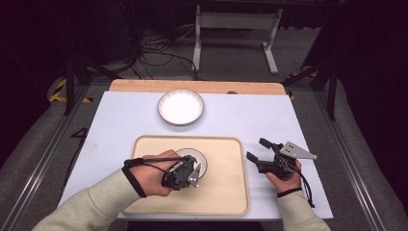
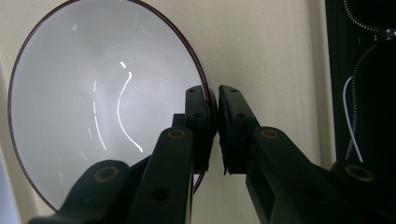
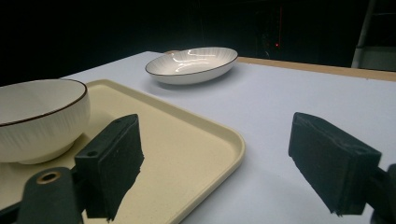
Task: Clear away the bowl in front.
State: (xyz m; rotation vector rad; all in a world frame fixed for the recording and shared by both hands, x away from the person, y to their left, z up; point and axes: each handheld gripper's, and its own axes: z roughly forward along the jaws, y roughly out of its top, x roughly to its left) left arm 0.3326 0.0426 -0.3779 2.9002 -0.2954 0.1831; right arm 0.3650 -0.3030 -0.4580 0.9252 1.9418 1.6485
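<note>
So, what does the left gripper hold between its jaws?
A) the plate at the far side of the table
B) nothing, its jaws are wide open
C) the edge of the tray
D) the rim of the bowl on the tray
D: the left gripper has its jaws closed on the dark rim of the bowl, which stands on the tray.
</note>
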